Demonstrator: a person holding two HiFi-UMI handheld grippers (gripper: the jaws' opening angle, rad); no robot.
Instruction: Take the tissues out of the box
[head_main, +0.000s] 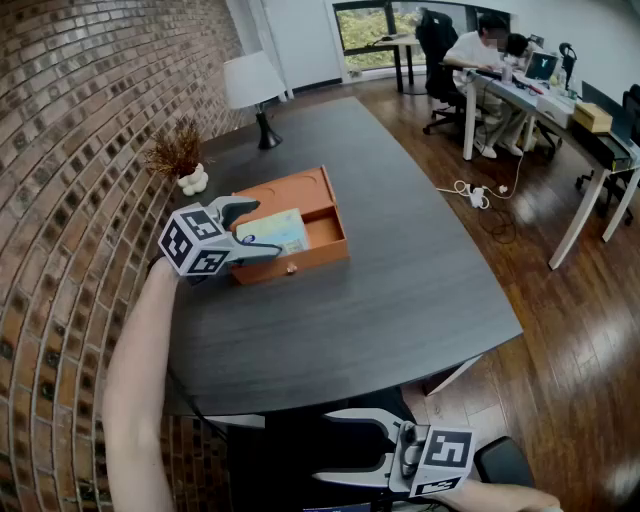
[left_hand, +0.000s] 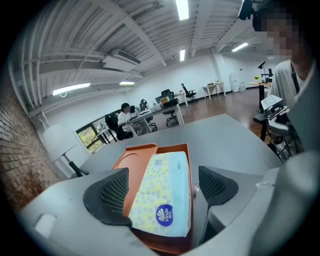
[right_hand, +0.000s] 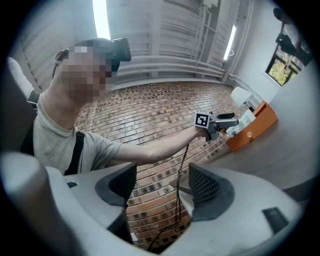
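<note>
An orange box (head_main: 300, 262) stands open on the dark table, near the brick wall. A tissue pack (head_main: 275, 229) with a pale blue and yellow pattern lies in it. My left gripper (head_main: 262, 230) reaches in from the left, its jaws wide apart on either side of the pack. In the left gripper view the tissue pack (left_hand: 165, 192) lies between the jaws of the left gripper (left_hand: 160, 187). A gap shows at the right pad (left_hand: 212, 186), and the orange box (left_hand: 132, 156) lies beneath. My right gripper (head_main: 325, 448) hangs open and empty below the table's near edge.
A white lamp (head_main: 252, 85) and a dried plant in a small vase (head_main: 183, 160) stand at the table's far left. Desks with seated people (head_main: 485, 50) fill the back right. A cable (head_main: 480, 192) lies on the wooden floor. The right gripper view faces the brick wall (right_hand: 150, 107).
</note>
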